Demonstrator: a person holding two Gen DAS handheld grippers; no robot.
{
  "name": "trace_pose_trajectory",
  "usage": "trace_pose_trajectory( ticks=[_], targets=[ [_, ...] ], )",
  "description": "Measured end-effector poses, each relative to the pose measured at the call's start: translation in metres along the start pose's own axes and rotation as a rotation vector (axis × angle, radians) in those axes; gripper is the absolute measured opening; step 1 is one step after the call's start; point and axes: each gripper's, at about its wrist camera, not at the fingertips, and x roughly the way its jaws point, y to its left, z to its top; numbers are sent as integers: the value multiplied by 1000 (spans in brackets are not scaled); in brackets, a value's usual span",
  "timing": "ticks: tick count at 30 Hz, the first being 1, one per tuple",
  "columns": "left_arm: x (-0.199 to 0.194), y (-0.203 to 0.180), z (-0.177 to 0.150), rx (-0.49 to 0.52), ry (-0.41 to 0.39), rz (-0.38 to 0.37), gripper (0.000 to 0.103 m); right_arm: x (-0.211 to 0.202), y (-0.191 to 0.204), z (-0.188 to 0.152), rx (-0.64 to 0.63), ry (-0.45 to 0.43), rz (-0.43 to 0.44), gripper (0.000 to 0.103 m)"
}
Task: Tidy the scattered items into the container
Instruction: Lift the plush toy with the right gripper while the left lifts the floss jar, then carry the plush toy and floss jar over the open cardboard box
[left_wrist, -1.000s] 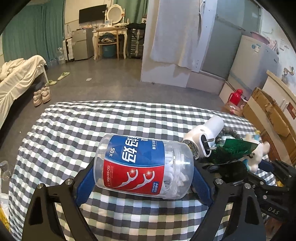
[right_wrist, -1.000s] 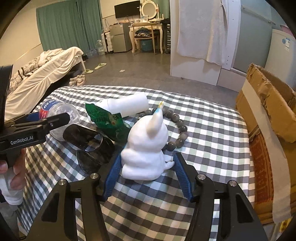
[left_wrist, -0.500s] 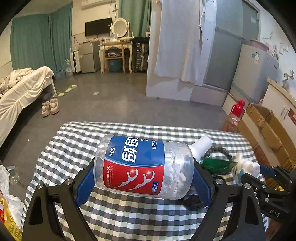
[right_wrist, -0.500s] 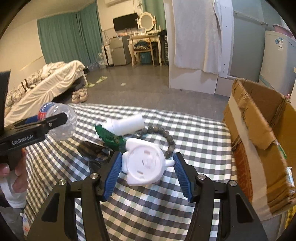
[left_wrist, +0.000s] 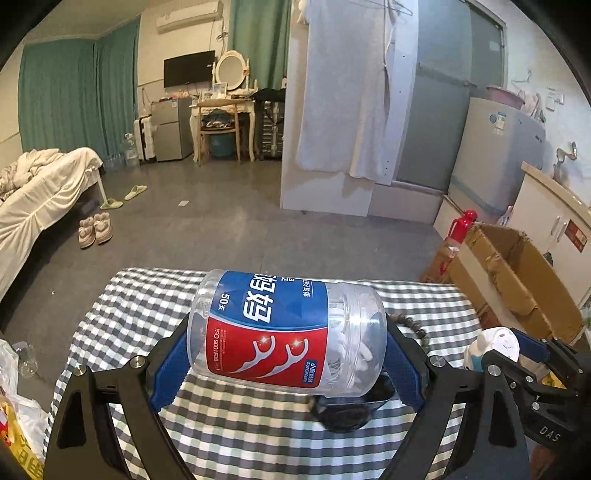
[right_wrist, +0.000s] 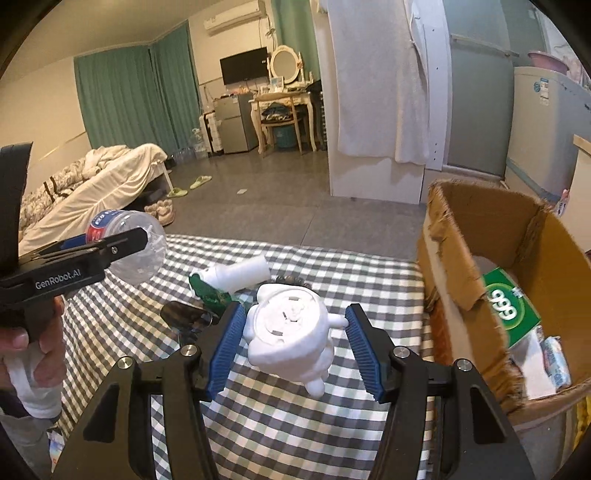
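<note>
A clear floss-pick jar (left_wrist: 286, 330), lying sideways, is clamped between the blue pads of the left gripper (left_wrist: 286, 354) above the checked tablecloth (left_wrist: 140, 306); a white figurine (right_wrist: 290, 332), base toward the camera, is gripped by the right gripper (right_wrist: 291, 343); the cardboard box (right_wrist: 458, 266) is seen just beside the table's right edge, already holding a green carton (right_wrist: 511, 306); sunglasses (right_wrist: 184, 317), a white charger (right_wrist: 236, 275) and a bead bracelet (left_wrist: 413, 326) are left on the cloth.

The table (right_wrist: 295, 424) wears a grey-and-white check cloth. The clear floss-pick jar (left_wrist: 280, 332) carries a blue and red label. The figurine (right_wrist: 291, 339) is white, the cardboard box (right_wrist: 461, 266) brown, the curtains (right_wrist: 122, 107) green.
</note>
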Motion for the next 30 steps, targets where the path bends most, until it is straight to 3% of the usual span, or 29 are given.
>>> trace_pose_trajectory(
  ticks=[30],
  targets=[
    [-27,-89,43,94,-91,-145,92,-84,-53,25,68,-194,-133,56]
  ],
)
